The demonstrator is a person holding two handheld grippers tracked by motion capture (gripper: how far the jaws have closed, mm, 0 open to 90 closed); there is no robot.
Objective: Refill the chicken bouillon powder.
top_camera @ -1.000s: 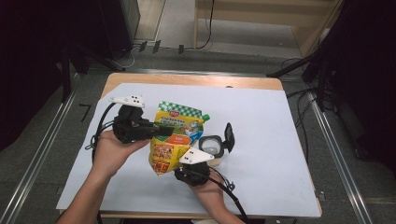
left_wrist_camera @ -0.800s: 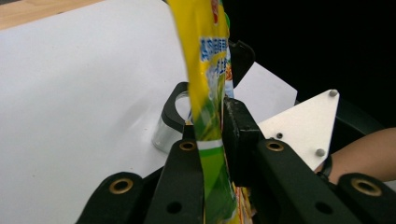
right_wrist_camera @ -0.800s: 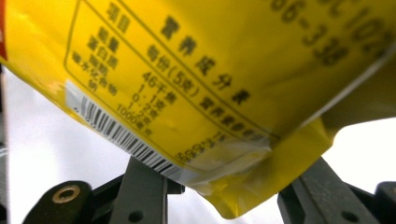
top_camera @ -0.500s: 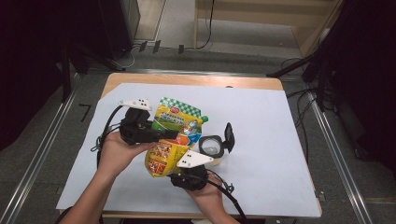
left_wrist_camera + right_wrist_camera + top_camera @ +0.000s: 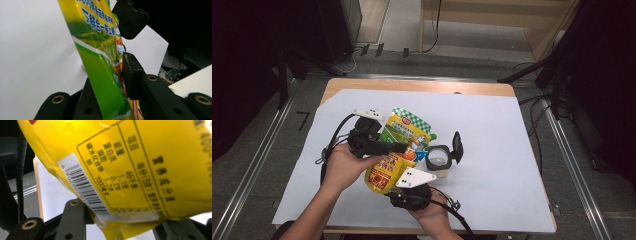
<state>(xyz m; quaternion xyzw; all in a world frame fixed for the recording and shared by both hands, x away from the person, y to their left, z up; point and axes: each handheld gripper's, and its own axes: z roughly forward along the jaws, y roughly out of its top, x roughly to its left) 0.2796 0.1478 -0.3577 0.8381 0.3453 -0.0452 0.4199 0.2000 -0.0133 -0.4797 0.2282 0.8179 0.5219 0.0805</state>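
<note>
A yellow and green printed pouch (image 5: pixel 399 145) is held above the white sheet, tilted, with its green checked top pointing away from me. My left gripper (image 5: pixel 398 148) comes in from the left and is shut on the pouch's (image 5: pixel 97 50) middle, one black pad (image 5: pixel 131 72) pressed to its side. My right gripper (image 5: pixel 404 176) is below it, shut on the pouch's (image 5: pixel 140 165) yellow bottom edge by the barcode. A small round container (image 5: pixel 439 161) with its black lid (image 5: pixel 457 147) flipped open stands just right of the pouch.
A white sheet (image 5: pixel 492 130) covers the wooden table (image 5: pixel 422 86). Cables trail from both grippers over the near left part of the sheet. Metal rails run along the floor on both sides. The black lid (image 5: pixel 130 17) sits close behind the pouch in the left gripper view.
Both grippers have kept their hold on the pouch. The right hand has drawn back slightly toward the near edge, and the left hand has shifted a little to the right.
</note>
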